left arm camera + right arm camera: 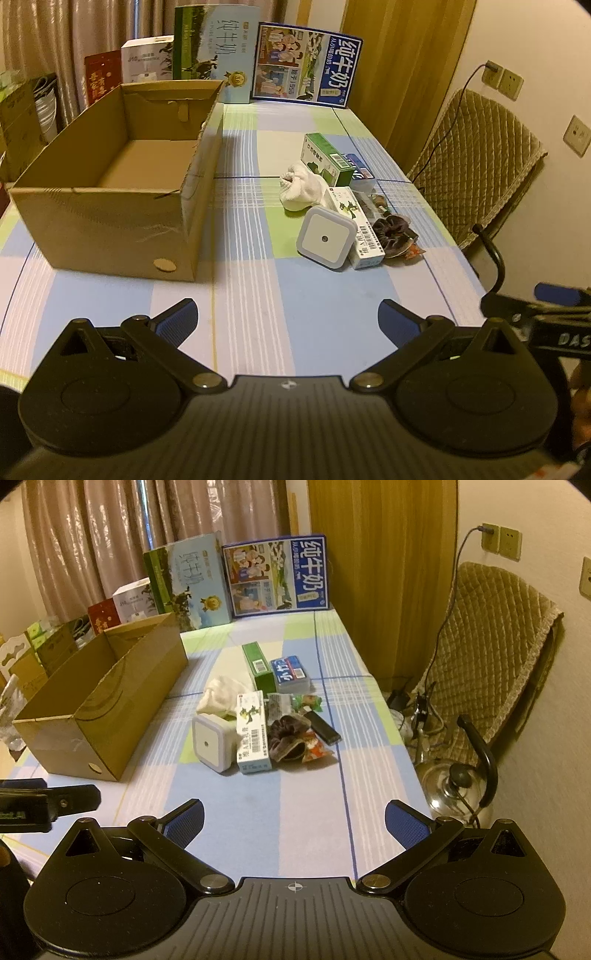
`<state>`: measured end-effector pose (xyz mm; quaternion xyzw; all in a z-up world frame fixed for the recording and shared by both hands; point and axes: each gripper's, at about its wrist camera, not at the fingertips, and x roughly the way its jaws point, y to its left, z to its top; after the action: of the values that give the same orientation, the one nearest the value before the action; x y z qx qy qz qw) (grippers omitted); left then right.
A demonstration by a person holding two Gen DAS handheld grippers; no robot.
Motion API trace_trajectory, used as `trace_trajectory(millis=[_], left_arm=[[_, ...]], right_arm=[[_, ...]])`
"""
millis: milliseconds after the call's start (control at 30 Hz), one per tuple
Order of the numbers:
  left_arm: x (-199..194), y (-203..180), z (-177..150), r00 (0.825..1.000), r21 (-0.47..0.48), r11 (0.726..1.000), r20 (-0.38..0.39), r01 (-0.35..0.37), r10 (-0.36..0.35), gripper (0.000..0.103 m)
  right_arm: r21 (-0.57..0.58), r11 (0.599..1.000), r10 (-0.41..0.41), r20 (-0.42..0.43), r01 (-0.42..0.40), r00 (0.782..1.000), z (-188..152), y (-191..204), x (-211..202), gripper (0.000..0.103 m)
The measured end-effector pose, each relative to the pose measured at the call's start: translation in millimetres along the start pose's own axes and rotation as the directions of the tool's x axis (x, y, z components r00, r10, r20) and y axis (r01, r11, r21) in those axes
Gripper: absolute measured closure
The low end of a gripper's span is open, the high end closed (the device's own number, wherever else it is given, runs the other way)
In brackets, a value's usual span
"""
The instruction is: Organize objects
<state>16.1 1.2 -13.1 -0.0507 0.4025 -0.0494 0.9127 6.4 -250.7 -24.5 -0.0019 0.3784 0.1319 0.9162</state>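
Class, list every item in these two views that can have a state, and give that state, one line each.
Left gripper: open, empty.
Right gripper: open, empty.
Brown cardboard box: open-topped, nothing visible inside.
White square night light: upright, leaning on the pile, unlit.
Green medicine carton: closed, lying flat.
White cloth: crumpled.
Steel kettle: lid on, beside the table.

Left gripper (288, 321) low in the frame, blue pads spread wide, nothing between them. Right gripper (294, 821) same deal, jaws wide apart and empty, also poking in at the right edge of the left wrist view
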Motion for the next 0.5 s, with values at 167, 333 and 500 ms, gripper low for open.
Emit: trace_trajectory(millis=[167,333,500], left_arm=[[19.8,-1.4,6.2,1.0,0.059,0.998,0.011,0.01,-0.011,0.001],[40.2,-7.8,14.5,0.999,0.13,0.991,0.021,0.025,-0.028,0.001],[64.0,-14.0,21.2,0.999,0.179,0.983,0.032,0.028,-0.034,0.001]], right_arm=[[-0.03,0.999,0.018,0.013,-0.018,1.0,11.4,-7.7,7.7,0.002],[-0.067,0.997,0.028,0.015,-0.027,1.0,23.9,-14.2,22.7,0.002],[-0.076,0.996,0.038,0.005,-0.038,0.999,36.8,-21.6,44.0,0.005]])
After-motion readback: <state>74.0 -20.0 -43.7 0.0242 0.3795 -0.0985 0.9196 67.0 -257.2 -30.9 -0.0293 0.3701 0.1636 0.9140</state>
